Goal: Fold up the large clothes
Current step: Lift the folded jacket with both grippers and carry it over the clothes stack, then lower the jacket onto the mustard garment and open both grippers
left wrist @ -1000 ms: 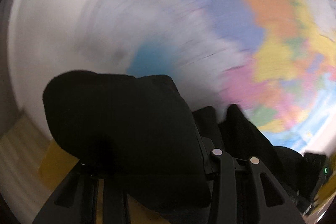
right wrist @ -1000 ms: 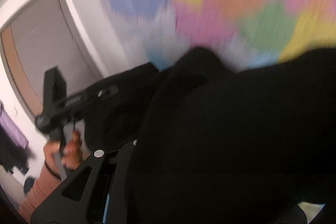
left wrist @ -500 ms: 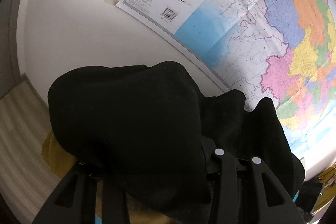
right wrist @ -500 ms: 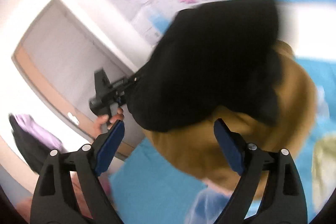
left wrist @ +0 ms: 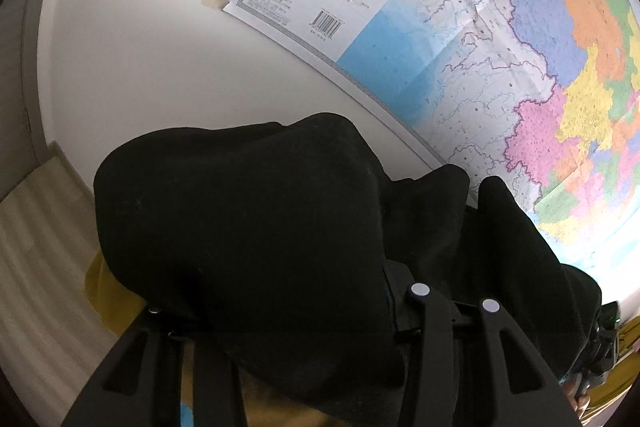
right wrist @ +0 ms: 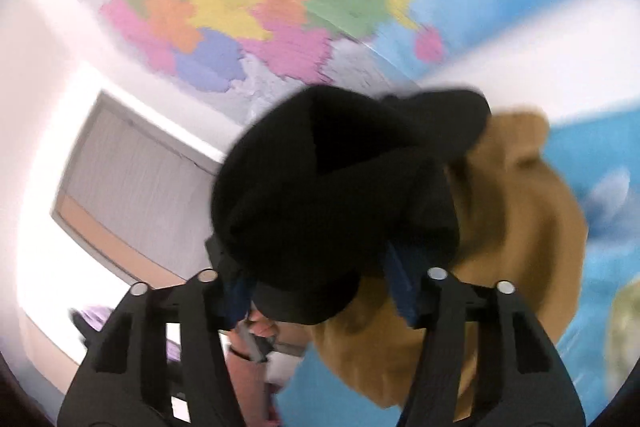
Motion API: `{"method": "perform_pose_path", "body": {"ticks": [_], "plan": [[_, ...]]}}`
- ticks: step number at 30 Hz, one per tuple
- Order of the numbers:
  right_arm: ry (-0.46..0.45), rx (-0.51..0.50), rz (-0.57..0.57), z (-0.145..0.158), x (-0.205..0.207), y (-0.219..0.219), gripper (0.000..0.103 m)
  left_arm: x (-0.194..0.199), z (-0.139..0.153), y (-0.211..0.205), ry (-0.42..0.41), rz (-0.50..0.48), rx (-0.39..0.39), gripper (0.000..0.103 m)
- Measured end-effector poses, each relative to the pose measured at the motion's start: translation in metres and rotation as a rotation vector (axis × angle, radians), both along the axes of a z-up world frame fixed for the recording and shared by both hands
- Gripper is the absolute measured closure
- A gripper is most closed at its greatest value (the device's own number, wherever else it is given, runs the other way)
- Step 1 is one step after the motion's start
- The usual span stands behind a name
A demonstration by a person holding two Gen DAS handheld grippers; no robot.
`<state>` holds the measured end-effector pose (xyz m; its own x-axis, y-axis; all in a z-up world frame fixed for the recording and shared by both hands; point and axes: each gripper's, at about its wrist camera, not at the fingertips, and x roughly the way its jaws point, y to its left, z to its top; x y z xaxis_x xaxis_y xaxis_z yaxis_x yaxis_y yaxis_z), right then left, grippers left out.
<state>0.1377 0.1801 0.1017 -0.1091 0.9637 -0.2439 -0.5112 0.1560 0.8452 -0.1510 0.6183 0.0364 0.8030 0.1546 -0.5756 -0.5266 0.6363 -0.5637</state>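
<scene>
A garment with a black part (left wrist: pixel 248 227) and a mustard-brown part (right wrist: pixel 504 227) hangs in the air in front of a wall. My left gripper (left wrist: pixel 288 311) is shut on the black cloth, which drapes over and hides its fingertips. My right gripper (right wrist: pixel 320 283) has its blue-padded fingers (right wrist: pixel 400 287) part closed around a bunch of the black cloth (right wrist: pixel 328 187), with the brown cloth hanging to its right. The right wrist view is blurred.
A coloured wall map (left wrist: pixel 480 47) hangs on the white wall (left wrist: pixel 132 59) behind the garment. A blue surface (right wrist: pixel 592 267) lies below right. A grey door (right wrist: pixel 132 187) is at the left. The other gripper shows at the right edge of the left view (left wrist: pixel 604 347).
The right gripper was open half a second ago and has now closed around the black cloth. The left gripper keeps its hold and has stopped swinging.
</scene>
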Motion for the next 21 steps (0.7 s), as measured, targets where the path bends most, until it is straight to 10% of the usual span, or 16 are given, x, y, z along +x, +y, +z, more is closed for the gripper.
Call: {"method": "perform_pose_path", "body": {"ticks": [7,12,21], "plan": [[-0.667,-0.084,-0.020,0.045,-0.059,-0.023,0.069,-0.003,-0.003,0.001,-0.003,-0.009,-0.007,0.060],[-0.512,-0.328,0.051,-0.021,-0.041,-0.044,0.035,-0.005,-0.004,0.000,-0.004,-0.030,0.000,0.059],[-0.010,-0.069,0.063,-0.027,-0.006,-0.070,0.005,-0.003,-0.004,0.000,0.009,-0.018,0.000,0.058]]}}
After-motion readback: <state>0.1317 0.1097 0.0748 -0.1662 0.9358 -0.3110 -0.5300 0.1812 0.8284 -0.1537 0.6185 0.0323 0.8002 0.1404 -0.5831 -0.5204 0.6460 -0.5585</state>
